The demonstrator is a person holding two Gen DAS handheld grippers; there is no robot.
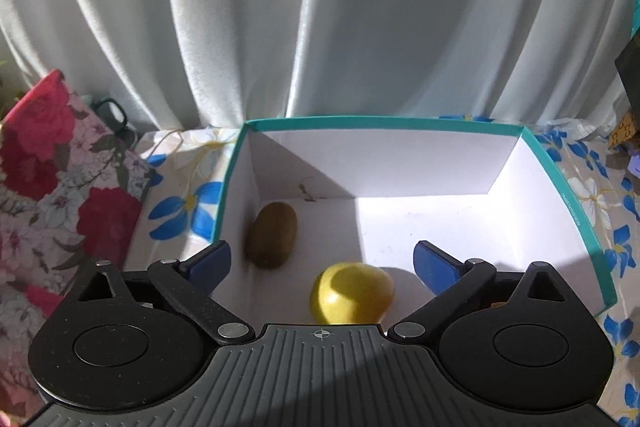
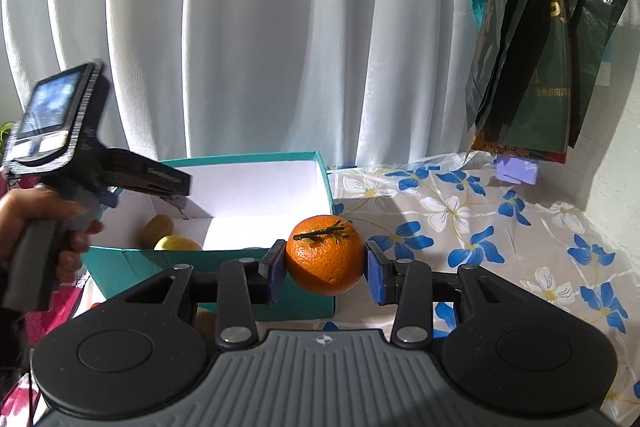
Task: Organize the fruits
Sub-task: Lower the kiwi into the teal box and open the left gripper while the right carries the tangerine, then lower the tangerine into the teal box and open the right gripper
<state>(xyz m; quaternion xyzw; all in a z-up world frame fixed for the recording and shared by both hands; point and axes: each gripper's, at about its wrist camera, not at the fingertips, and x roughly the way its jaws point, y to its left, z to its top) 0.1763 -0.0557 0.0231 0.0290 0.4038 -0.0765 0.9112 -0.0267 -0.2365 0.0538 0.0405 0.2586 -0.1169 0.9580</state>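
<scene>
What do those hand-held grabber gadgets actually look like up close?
Each is black plastic with a ribbed grey centre plate marked with a small crosshair, two round black discs, and hinged bars with silver rivets. The left gripper and the right gripper both end in blue pads. Seen from the side, the left one has a grey pistol handle and a phone mounted on top.

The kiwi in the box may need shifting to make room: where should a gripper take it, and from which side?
Grip the kiwi across its narrow middle, coming from above through the open top of the box. It lies on its side near the left wall, apart from the yellow fruit, so sideways access looks cramped.
</scene>
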